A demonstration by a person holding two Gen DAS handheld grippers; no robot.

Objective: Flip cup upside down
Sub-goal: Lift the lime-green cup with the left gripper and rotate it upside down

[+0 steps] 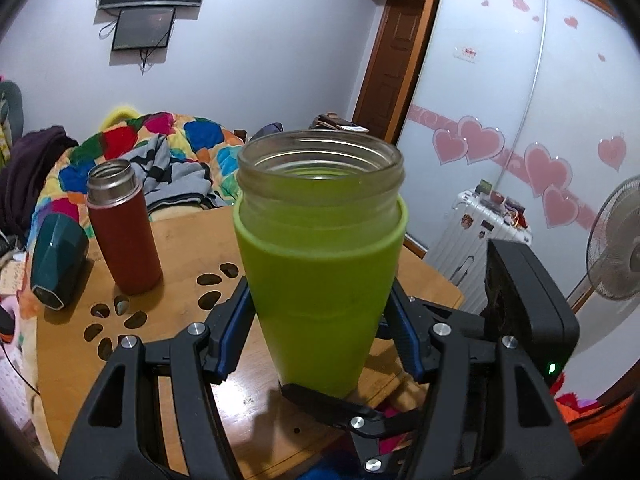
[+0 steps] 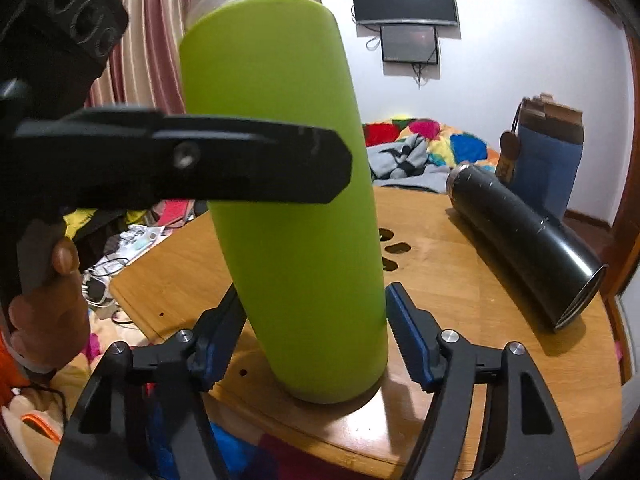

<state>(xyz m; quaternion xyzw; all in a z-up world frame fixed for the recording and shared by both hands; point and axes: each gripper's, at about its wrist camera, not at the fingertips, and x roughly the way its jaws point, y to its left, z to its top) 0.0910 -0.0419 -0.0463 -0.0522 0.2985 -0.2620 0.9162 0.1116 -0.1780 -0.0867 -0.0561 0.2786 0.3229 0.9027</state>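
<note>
While both pairs of fingers bracket the cup (image 1: 320, 264), neither is plainly clamped: the left gripper (image 1: 320, 332) shows its blue pads close against the lower green wall on either side, contact uncertain, and the right gripper (image 2: 312, 340) stands with its fingers apart, the right pad (image 2: 408, 340) clearly off the wall, the left one near or touching. Seen from the right wrist, one finger of the left gripper crosses the cup's mid-body. Standing upright, mouth up, on the wooden counter (image 1: 192, 248) near its front edge, the cup is a tall glass vessel with a threaded clear neck and a smooth lime-green sleeve tapering toward the base. Judged risks: the taper and slick sleeve could let the cup slip downward out of a low grip during rotation; a grasp below the middle leaves it top-heavy; closeness to the edge could send it off the counter. Farther out stand a red flask (image 1: 122, 232), a teal cup (image 1: 56, 260) and a black flask (image 2: 528, 248) lying on its side.
</note>
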